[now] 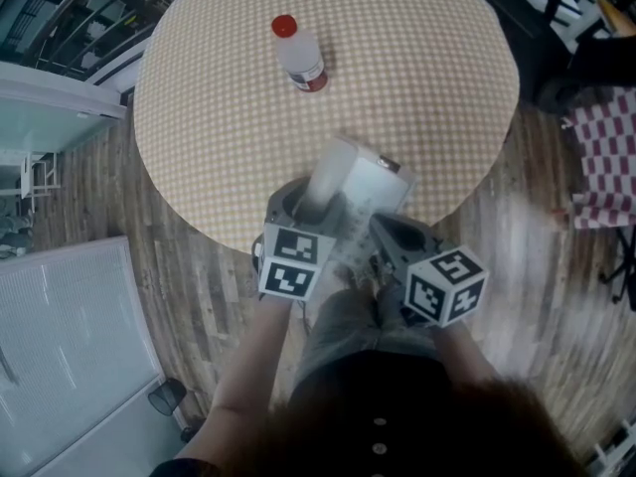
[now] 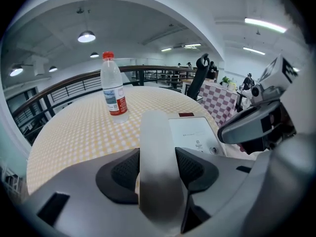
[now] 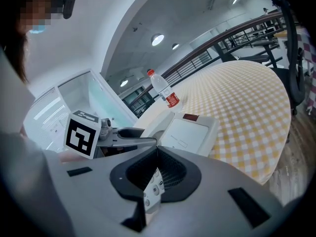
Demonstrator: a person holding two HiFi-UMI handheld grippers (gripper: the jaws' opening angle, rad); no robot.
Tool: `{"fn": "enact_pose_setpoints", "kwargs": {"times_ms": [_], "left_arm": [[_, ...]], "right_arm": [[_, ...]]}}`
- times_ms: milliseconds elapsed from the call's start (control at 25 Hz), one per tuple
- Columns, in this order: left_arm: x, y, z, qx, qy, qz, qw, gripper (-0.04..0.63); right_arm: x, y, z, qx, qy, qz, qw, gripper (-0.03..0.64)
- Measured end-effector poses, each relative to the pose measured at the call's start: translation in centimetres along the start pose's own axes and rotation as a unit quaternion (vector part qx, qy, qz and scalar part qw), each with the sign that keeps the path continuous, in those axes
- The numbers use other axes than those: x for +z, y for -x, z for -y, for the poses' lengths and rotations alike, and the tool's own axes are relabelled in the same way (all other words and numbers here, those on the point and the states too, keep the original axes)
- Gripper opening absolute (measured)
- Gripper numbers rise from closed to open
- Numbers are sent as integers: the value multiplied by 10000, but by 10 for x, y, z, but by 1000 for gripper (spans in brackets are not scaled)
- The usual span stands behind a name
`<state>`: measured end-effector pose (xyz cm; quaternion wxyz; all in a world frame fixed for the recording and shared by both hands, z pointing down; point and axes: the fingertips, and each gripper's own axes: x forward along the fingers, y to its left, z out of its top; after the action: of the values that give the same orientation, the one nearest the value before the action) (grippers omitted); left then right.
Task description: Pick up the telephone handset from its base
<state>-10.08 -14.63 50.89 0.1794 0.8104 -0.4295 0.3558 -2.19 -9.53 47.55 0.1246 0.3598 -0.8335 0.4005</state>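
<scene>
Holds the white telephone handset [image 2: 156, 132] squeezed between the pads of the left gripper [image 2: 157, 172], along the left side of the telephone base [image 3: 190, 132]. Pinches that base's keypad edge in the right gripper [image 3: 156, 177], at the checked table [image 1: 427, 97]'s near rim.

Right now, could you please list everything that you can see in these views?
table: 1, yellow and white check, round, centre
bottle: 1, clear with red cap and label, upright on the table's far part
base: 1, white, at the table's near edge
handset: 1, white, along the base's left side
cloth: 1, red and white check, right of the table
floor: wood, around the table
left gripper: 1, grey, pads on the handset's sides
right gripper: 1, grey, closed on the base's keypad edge
</scene>
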Motion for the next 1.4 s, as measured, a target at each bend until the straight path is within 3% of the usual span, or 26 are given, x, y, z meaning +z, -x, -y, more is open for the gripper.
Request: {"fn": "enact_pose_setpoints", "kwargs": {"times_ms": [720, 1400], "left_arm": [[4, 6, 0, 32, 206, 152, 9997, 222], [38, 32, 4, -34, 556, 653, 9963, 222]], "right_arm": [[2, 5, 3, 0, -3, 48, 10000, 11], [27, 19, -7, 72, 298, 322, 9990, 11]]}}
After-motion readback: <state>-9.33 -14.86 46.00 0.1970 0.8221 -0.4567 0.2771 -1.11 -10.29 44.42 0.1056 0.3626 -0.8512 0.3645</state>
